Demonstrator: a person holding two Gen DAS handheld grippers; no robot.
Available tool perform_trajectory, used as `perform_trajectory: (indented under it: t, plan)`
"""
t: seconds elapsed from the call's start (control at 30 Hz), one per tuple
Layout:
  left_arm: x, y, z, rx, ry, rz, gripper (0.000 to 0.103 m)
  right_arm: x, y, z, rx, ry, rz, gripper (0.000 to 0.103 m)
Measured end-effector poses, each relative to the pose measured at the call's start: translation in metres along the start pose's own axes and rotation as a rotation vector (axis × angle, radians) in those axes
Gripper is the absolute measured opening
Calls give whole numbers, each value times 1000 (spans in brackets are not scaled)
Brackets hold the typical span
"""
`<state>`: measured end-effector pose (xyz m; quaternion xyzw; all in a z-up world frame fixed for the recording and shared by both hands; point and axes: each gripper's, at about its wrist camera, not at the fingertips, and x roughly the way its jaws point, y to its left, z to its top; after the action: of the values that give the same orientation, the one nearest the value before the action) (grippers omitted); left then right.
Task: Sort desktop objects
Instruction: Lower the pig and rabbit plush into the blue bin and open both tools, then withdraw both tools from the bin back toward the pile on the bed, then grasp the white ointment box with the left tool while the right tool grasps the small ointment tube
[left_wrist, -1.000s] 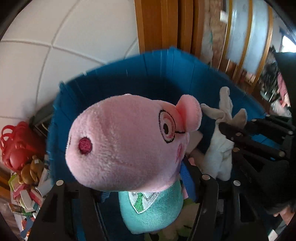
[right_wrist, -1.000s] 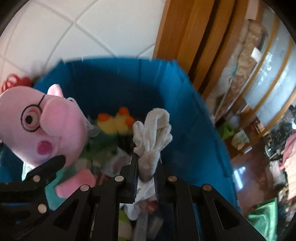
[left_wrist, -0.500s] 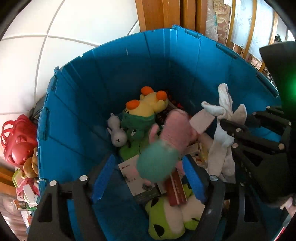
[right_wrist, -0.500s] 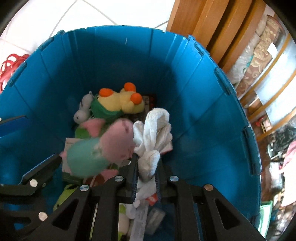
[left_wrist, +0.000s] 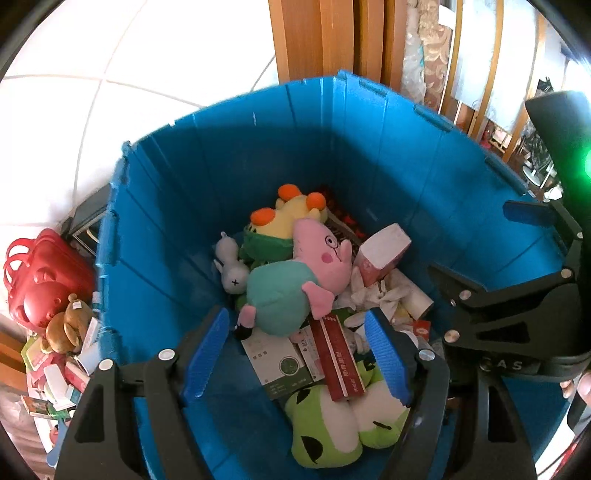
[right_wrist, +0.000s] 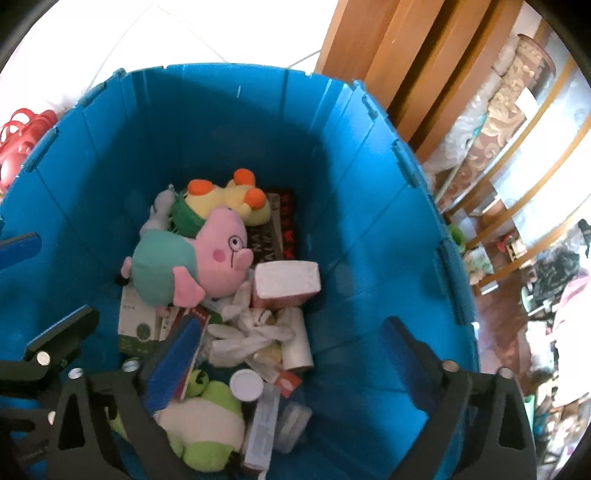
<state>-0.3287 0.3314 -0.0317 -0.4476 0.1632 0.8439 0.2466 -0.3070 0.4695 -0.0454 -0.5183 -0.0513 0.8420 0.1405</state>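
Both drops look done: pink pig plush (left_wrist: 314, 269) and white cloth (right_wrist: 251, 332) lie inside the blue bin (left_wrist: 369, 147), cloth at pig's 4 o'clock. Left gripper (left_wrist: 295, 354) gapes empty, right gripper (right_wrist: 288, 354) opening, nothing between. Lift straight out, avoid the rim.

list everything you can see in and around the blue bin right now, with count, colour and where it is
bin: one, blue, centre
pig plush: one, pink with teal body, atop the pile in the bin
duck plush: one, yellow and orange, behind the pig
frog plush: one, green and white, near end of the bin
white cloth: one, beside the pig in the bin
pink box: one, right of the pig
red basket: one, outside the bin, left
left gripper: open, empty
right gripper: jaws opening, empty
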Motion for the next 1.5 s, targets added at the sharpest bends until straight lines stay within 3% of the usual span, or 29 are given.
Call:
perform_trajectory:
  t: [0.33,0.5,0.6,0.87,1.17,1.37,1.5]
  plan:
    - [-84,20,-29,-35,-216,34,80,-64,4,-24,12,-127,34,103]
    - [-123,47,-66,-112,-348,74,80,-103,24,-45,28,-250,104,103]
    - [-134,67,-93,-178,-387,112,80,-122,41,-54,36,-331,154,103]
    - [-135,139,-177,-324,-349,216,80,-149,126,-73,4,-470,323,103]
    - [-120,252,-312,-520,-256,338,80,-173,248,-102,-146,-568,482,103]
    - [-78,315,-404,-635,-94,409,80,-145,326,-121,-206,-494,501,103]
    - [-43,339,-447,-703,1,393,80,-102,361,-134,-184,-399,464,103]
